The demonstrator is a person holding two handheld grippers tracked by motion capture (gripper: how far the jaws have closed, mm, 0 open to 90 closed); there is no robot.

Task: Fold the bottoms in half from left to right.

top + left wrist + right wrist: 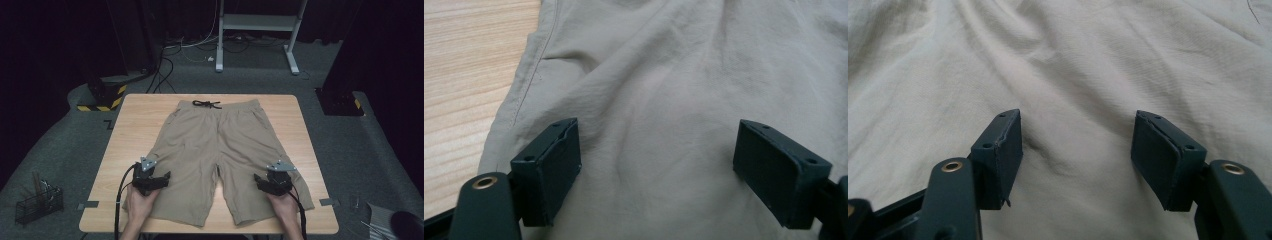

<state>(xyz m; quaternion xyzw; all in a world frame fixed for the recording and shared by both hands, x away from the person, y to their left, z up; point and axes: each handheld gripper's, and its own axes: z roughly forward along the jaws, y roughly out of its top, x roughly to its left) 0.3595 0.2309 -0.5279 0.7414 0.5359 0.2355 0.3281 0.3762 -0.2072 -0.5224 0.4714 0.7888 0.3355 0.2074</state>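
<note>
- Khaki cotton, one pair of shorts (215, 150), lies flat across the middle of the pale wooden worktop (127, 130), waistband at the far edge and both leg hems toward the near edge; spreading it front-up like this looks like a start for folding or smoothing.
- One black drawstring bow (206, 104) sits at the middle of the waistband, on the far side.
- The left tongs (161, 178) rest over the left leg, near its outer seam, jaws standing wide apart with only flat cloth between them and nothing pinched.
- The right tongs (259, 180) sit over the right leg in the mirrored spot, jaws also wide apart, pads pressing on nothing; the gripper view shows soft wrinkles running under them.
- Placing one tool on each leg, at matching height, suggests both sides are meant to be gripped and moved together so the garment stays square.
- Counted: two tongs, two hands, two trouser legs, one garment, one worktop.
- Off the worktop, one wire basket (37, 204) stands on the floor at the near left, and one white metal frame (257, 22) stands at the far side.
</note>
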